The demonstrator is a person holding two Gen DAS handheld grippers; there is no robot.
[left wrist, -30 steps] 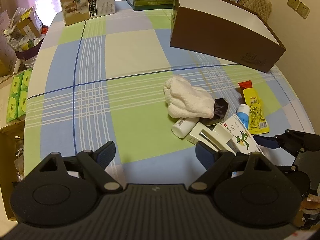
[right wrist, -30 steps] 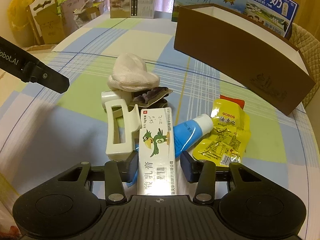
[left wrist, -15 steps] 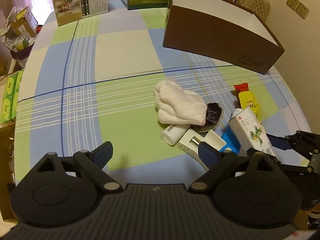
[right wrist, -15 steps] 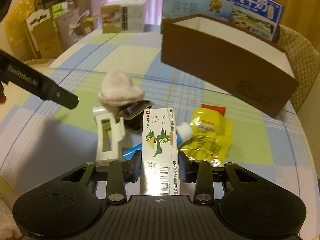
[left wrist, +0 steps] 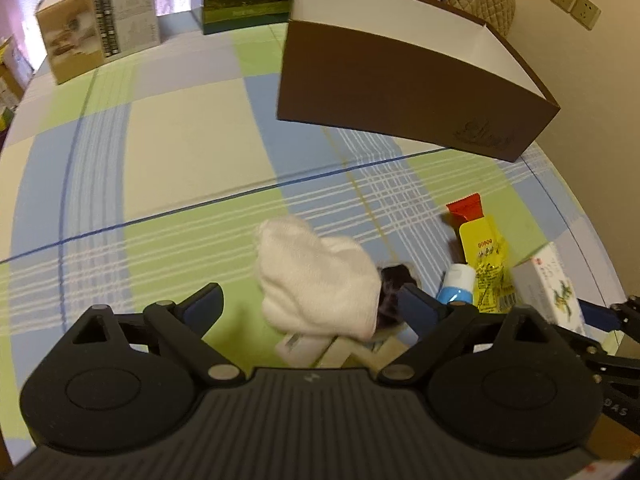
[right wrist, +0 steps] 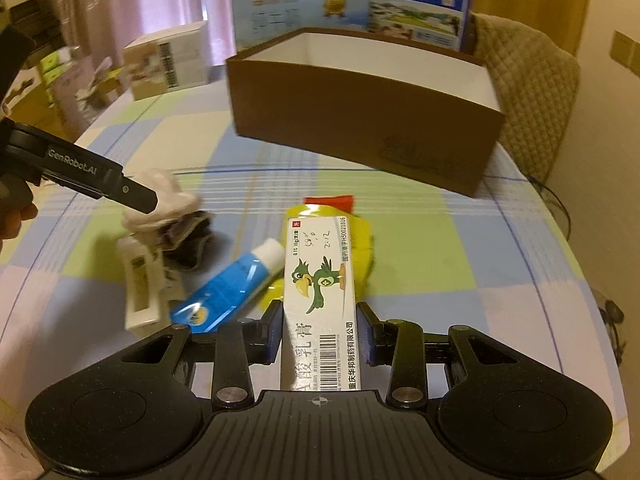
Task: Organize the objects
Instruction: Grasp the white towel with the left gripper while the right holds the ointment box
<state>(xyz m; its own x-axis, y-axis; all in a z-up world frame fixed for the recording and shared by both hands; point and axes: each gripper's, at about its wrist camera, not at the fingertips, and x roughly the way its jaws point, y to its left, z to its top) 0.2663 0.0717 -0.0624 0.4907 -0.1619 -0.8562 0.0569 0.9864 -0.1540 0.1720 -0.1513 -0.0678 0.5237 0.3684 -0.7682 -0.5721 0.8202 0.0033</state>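
right hand-held gripper [right wrist: 319, 336] clamped on ointment box [right wrist: 320, 280], box's near end hidden; left hand-held gripper [left wrist: 310, 308] wide.

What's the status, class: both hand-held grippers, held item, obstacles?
Left gripper just opening, over sock. Right gripper shut on ointment box. Brown box unobstructed.

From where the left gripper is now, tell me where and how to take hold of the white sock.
Grip the white sock across its bulging middle, coming down from above. It lies in a soft, rounded heap on top of a white bottle and a dark item, so a low approach would likely snag those. The left gripper, with jaws just opened wide and nothing pressed between them, already straddles it.
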